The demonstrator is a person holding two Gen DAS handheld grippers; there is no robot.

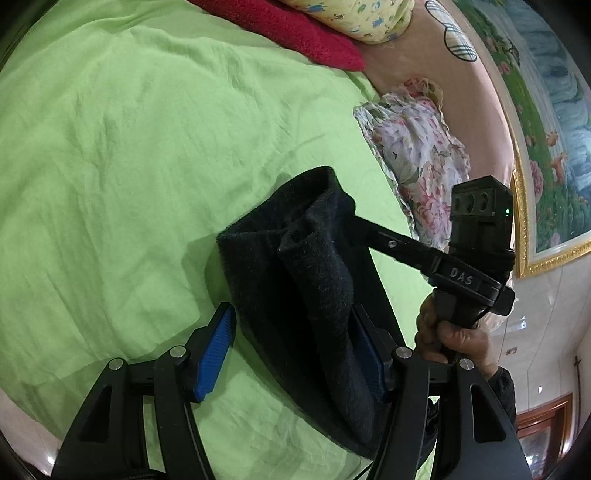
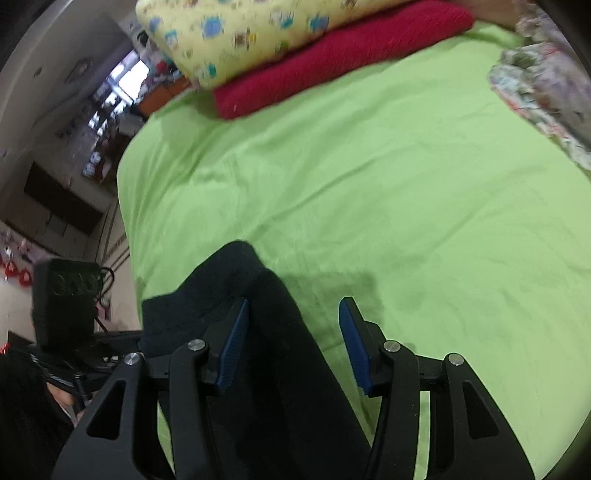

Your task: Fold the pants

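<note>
Green cotton bedsheet (image 1: 129, 166): both grippers (image 1: 295, 354) (image 2: 291, 343) spread around dark fleece pants (image 1: 303, 280); pinch both layers squarely before you fold.

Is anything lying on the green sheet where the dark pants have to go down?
Nothing visible. The dark fleece pants hang over a bare stretch of light green bedsheet. The red knitted blanket, yellow patterned pillow and floral cloth sit off at the sheet's edges.
</note>
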